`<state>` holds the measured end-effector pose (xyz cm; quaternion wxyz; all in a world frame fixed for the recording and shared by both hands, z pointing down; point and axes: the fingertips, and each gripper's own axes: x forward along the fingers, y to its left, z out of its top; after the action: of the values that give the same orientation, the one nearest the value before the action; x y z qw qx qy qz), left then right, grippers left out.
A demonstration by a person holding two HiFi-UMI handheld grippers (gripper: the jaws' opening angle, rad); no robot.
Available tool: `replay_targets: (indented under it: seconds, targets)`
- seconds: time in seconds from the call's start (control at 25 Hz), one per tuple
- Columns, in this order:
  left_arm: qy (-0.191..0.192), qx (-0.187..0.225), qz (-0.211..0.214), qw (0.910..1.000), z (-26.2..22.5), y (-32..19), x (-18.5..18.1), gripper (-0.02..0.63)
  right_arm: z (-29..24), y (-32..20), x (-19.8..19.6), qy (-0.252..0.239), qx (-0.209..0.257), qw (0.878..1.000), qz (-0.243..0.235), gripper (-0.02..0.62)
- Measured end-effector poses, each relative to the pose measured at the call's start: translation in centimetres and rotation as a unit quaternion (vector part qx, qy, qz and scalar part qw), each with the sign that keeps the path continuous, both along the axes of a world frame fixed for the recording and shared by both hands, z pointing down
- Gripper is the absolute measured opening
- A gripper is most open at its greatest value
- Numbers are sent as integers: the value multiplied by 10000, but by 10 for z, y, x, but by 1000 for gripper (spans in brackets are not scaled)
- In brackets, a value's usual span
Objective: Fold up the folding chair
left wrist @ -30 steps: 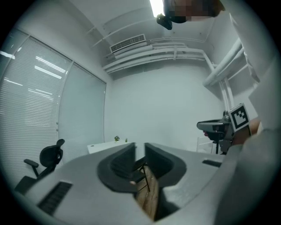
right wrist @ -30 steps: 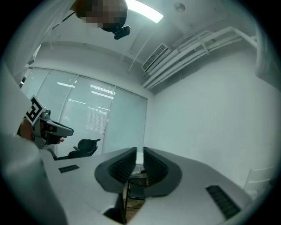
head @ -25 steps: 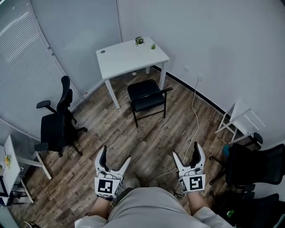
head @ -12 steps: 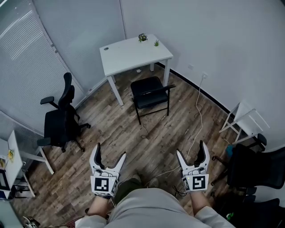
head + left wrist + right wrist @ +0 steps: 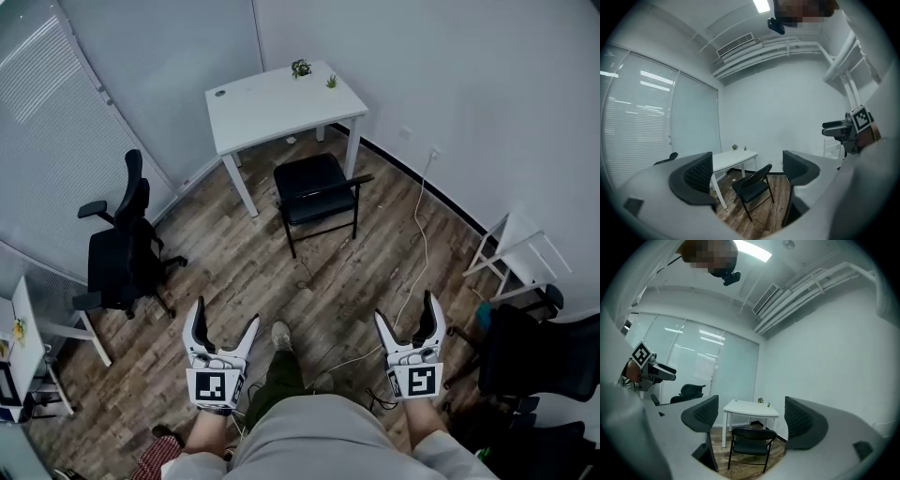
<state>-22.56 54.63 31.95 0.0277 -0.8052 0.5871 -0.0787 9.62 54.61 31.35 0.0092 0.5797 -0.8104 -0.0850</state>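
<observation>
Gaping empty, left tongs (image 5: 225, 316) and just-widened right tongs (image 5: 407, 311) face the distant folding chair (image 5: 305, 187).

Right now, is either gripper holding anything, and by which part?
Nothing held. The left gripper and right gripper are both open and empty; the right's jaws have just been opening. The chair stands untouched, well ahead.

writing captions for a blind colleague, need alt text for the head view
A black folding chair stands unfolded on a wood floor beside a white table, well ahead of the person's open, empty left claw and right claw. A black office chair sits at left.
</observation>
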Motion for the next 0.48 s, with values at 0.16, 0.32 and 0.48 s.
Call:
replay_targets:
  seconds: [0.16, 0.32, 0.48]
  targets:
    - [89, -46, 117, 9999, 5, -40, -14, 457, -2, -30, -19, 43, 0, 10000, 46, 420]
    - [153, -71, 209, 9996, 2, -88, -28, 457, -10, -72, -34, 81, 7, 9999, 150, 420]
    - [181, -117, 373, 9991, 1, -137, -35, 457, -14, -113, -45, 101, -31, 9995, 290, 420]
